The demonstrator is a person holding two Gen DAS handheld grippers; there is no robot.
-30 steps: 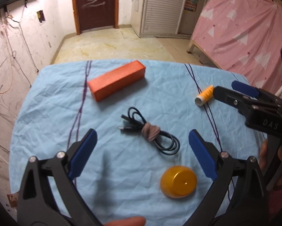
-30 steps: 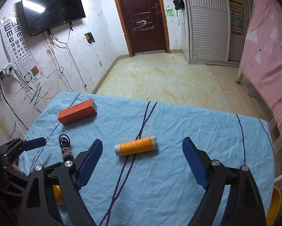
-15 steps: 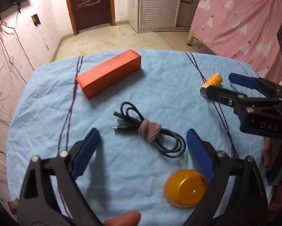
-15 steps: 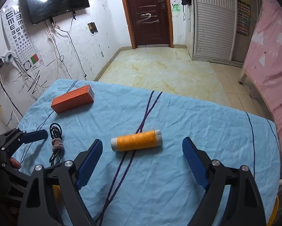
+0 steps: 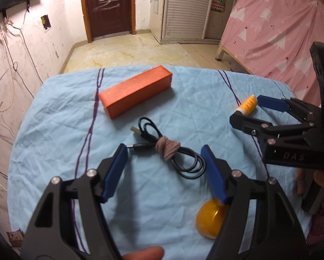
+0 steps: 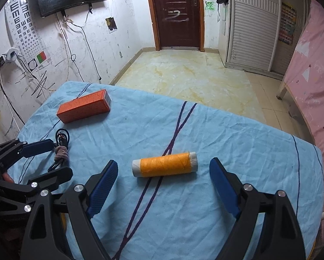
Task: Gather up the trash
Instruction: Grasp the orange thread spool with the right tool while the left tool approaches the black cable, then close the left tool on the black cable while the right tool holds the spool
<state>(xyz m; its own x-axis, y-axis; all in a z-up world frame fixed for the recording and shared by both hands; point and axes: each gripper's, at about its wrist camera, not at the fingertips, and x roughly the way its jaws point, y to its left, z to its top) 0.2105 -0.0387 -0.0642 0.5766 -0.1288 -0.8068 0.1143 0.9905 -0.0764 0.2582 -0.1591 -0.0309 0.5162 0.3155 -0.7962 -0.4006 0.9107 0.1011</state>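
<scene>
A coiled black cable, bound with a brown tie, lies on the blue cloth. My left gripper hovers over its near side. The jaws are closing, the coil sits between and just past the blue fingertips, and the pads do not touch it. An orange thread spool lies across a purple stripe. My right gripper stands open just short of it, a fingertip off each end. An orange box lies farther back. A yellow dome-shaped cap is partly hidden behind the left gripper's right finger.
The table under the blue cloth ends close behind the box and drops to a tiled floor. A pink curtain hangs at the right. In the left wrist view a person's hand holds the right gripper.
The left jaws have narrowed and the left gripper has come closer to the cable. The right gripper has sunk toward the spool, which now sits nearer its fingertips.
</scene>
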